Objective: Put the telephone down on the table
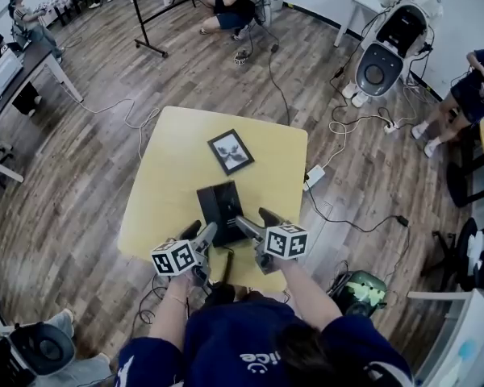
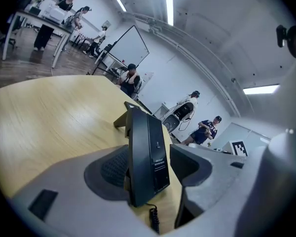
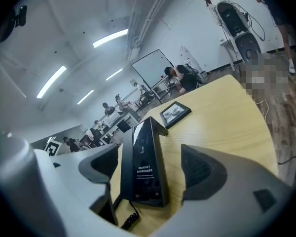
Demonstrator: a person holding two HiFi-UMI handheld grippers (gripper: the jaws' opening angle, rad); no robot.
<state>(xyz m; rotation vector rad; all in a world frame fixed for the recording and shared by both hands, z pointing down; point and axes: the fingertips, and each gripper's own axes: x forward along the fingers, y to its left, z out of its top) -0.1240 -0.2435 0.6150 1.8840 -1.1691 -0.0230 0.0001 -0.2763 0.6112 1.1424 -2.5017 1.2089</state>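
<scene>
Here the telephone stands on the table between the wide-open left gripper and right gripper.

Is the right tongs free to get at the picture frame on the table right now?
Probably yes. The right tongs are open, holding nothing, but the telephone stands directly ahead; the picture frame lies beyond it on the table, uncovered, so they must go round.
</scene>
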